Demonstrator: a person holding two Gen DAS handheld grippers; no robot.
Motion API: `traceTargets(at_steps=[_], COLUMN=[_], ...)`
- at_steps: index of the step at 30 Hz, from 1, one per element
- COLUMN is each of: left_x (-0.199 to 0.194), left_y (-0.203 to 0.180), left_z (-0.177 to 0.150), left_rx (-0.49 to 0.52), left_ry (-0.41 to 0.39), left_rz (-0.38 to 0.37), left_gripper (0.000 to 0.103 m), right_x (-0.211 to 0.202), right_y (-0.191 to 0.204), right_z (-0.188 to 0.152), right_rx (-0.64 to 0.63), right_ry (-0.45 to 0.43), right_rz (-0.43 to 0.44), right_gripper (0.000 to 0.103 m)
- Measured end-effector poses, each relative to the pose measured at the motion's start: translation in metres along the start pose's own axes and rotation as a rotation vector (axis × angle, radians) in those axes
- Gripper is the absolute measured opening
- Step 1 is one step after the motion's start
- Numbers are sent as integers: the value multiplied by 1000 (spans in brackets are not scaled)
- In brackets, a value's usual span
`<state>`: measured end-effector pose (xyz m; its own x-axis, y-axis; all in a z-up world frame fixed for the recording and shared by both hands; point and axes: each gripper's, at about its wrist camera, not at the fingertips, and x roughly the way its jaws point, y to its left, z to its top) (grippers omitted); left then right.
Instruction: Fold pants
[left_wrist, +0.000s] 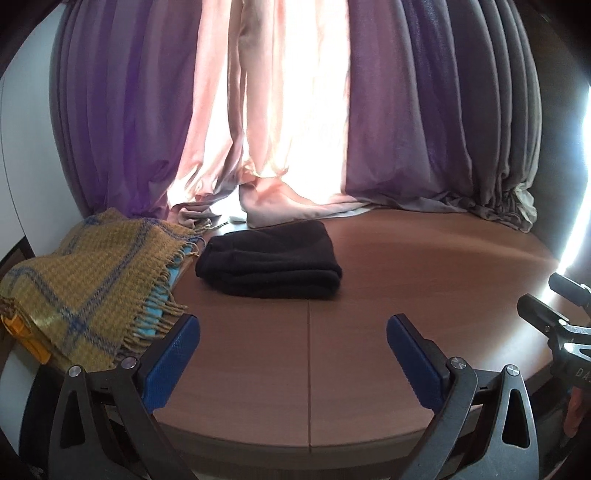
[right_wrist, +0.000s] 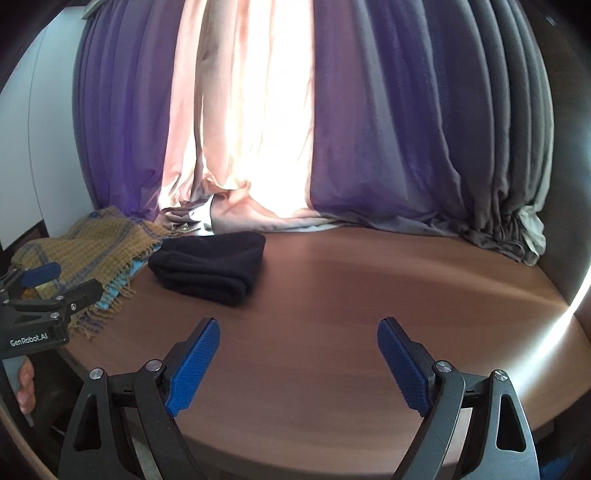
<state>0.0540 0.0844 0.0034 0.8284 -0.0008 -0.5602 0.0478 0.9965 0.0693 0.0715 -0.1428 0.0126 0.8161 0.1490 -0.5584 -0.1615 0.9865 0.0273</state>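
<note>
While both claws stand wide open with nothing between their blue pads, the folded black pants (left_wrist: 269, 260) lie on the brown wooden table (left_wrist: 424, 266), well apart from the left gripper (left_wrist: 293, 325) toward its 12 o'clock and from the right gripper (right_wrist: 298, 328) toward its 11 o'clock. At the pants' 9 o'clock, just beside them, rests a fringed mustard plaid scarf (left_wrist: 92, 273). Purple and pink curtains (left_wrist: 295, 110) hang behind the table, their hems bunched on its far edge.
</note>
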Motion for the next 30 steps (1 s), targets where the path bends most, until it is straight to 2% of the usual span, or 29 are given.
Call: traceTargets(at_steps=[14, 30], left_x=[-49, -72], left_y=[-25, -25], left_z=[-25, -33], left_rx=[21, 21], left_ry=[-36, -51], left_rz=[-33, -15], left_gripper=[103, 103], right_x=[-65, -89], right_y=[-15, -15], right_z=[-34, -43], right_rx=[35, 35], right_ry=[-37, -60], right_rz=[-43, -49], right_gripper=[88, 88])
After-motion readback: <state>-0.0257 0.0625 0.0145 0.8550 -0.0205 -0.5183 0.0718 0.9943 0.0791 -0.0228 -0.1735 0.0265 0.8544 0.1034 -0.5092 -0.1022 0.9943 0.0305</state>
